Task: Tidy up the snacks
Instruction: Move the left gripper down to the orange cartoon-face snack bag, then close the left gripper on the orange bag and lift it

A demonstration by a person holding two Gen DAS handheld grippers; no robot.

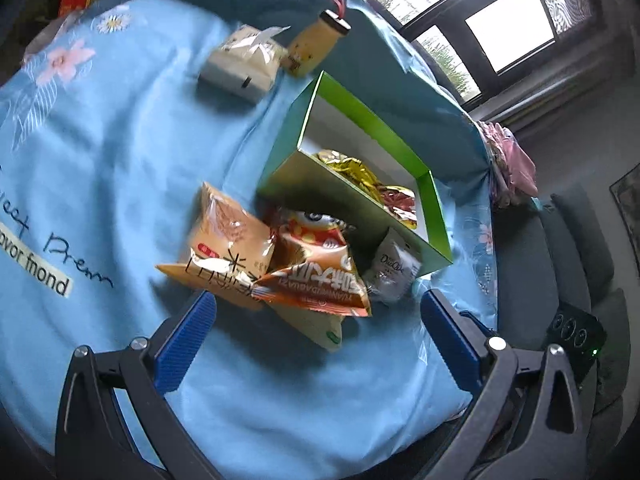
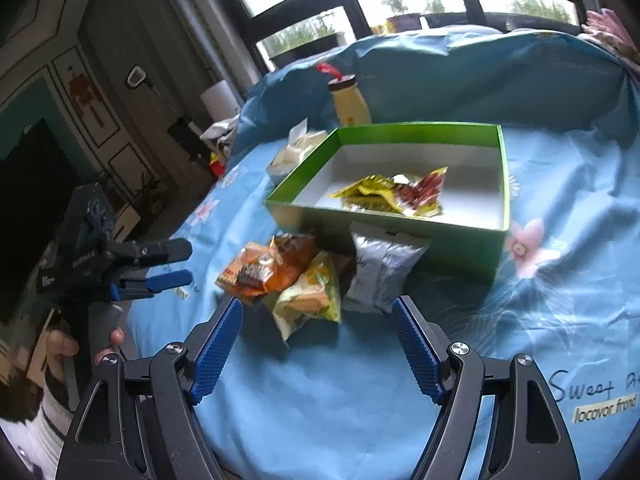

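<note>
A loose pile of snack packs lies on the blue cloth in front of a green box [image 1: 348, 96] [image 2: 312, 216]. The pile holds an orange pack [image 1: 228, 248] [image 2: 272, 268], a red-orange pack [image 1: 320, 268], a yellow-green pack [image 1: 320, 328] [image 2: 308, 300] and a silver pack [image 1: 394, 268] [image 2: 380, 272] that leans on the box wall. Gold and red wrappers [image 1: 356, 172] [image 2: 380, 194] sit inside the box. My left gripper [image 1: 316, 312] [image 2: 176, 264] is open just short of the pile. My right gripper [image 2: 318, 306] is open with the yellow-green pack in line between its tips, pads off it.
A yellow bottle [image 1: 310, 46] [image 2: 350, 106] with a dark cap and a white bag [image 1: 240, 64] [image 2: 294, 152] stand beyond the box. The blue floral cloth [image 1: 120, 140] [image 2: 320, 400] drops off at the table's edges. A person's hand [image 2: 60, 344] holds the left gripper. A grey sofa [image 1: 568, 240] is beside the table.
</note>
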